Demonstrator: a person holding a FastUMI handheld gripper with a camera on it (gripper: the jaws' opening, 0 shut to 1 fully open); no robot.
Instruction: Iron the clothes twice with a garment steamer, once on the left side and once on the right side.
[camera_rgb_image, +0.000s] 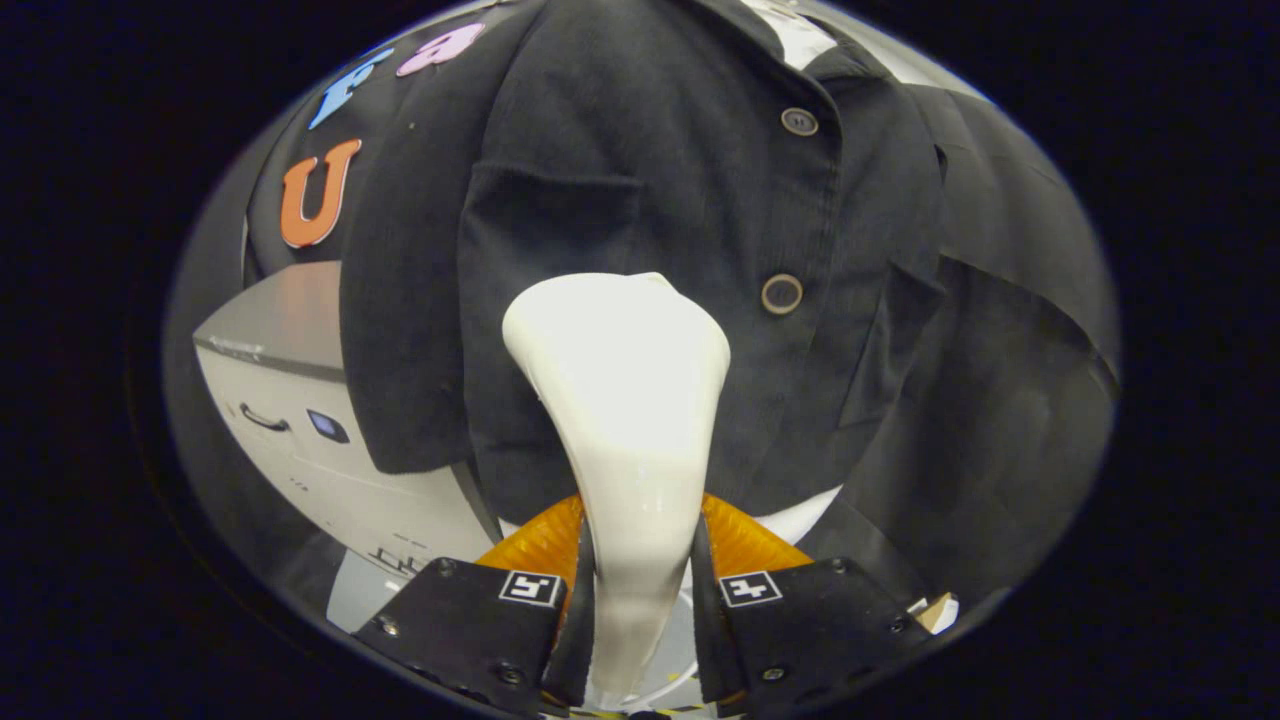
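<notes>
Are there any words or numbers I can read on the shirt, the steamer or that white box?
Black shirt: none.
Garment steamer, pressed between the gripper's fingers: none.
White cabinet: tiny marks, too blurred to read.
Marker squares on the fingers: patterns, no letters.

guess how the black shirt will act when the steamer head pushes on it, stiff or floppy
Probably floppy: the black shirt hangs loose, so it should give way. Its pocket flap and hem may fold. The steamer, gripped by the gripper, looks rigid and smooth.
</notes>
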